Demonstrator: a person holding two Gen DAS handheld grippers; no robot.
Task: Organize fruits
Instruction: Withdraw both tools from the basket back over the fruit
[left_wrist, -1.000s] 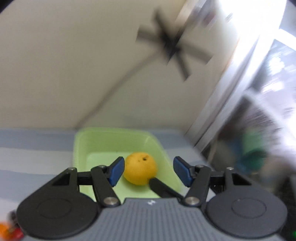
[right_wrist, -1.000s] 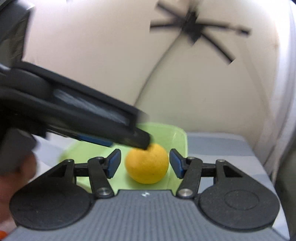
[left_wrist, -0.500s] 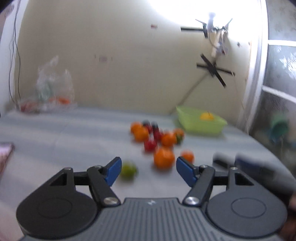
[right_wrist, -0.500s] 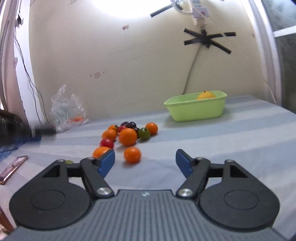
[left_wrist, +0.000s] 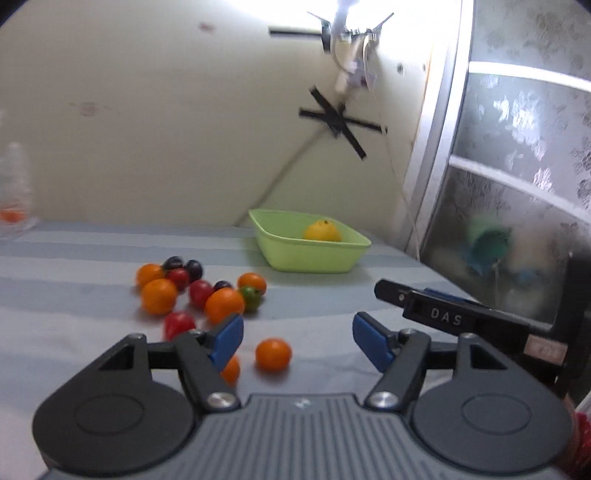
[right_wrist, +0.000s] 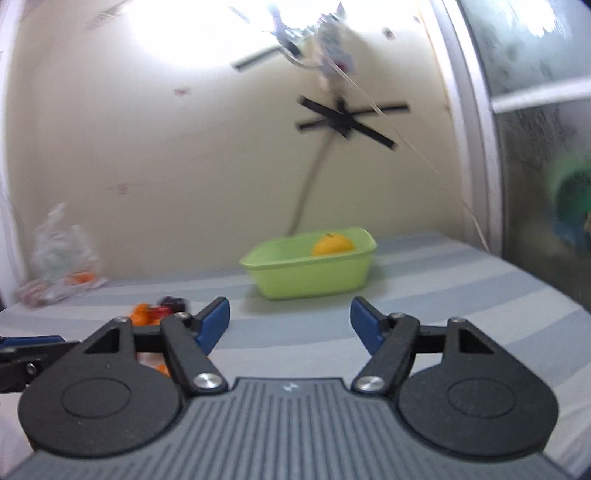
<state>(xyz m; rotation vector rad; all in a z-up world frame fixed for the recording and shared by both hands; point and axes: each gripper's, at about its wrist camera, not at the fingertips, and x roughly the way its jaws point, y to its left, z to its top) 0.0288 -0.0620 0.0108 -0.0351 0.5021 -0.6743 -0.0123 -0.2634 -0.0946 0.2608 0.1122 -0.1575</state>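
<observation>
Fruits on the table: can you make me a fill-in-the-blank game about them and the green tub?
1. The only fruit inside the green tub is coloured ____.
2. The small orange fruit nearest the left hand-held gripper lies on the ____.
3. The blue pads of the right hand-held gripper hold ____.
4. The fruit pile lies outside the ____.

Missing words: yellow; table; nothing; tub

Fruit pile left, tub right, on one table.
Tub (left_wrist: 314, 254) holds one fruit (left_wrist: 322, 231); loose fruits (left_wrist: 199, 291) sit left and nearer; bag (right_wrist: 59, 258) far left by wall.
</observation>
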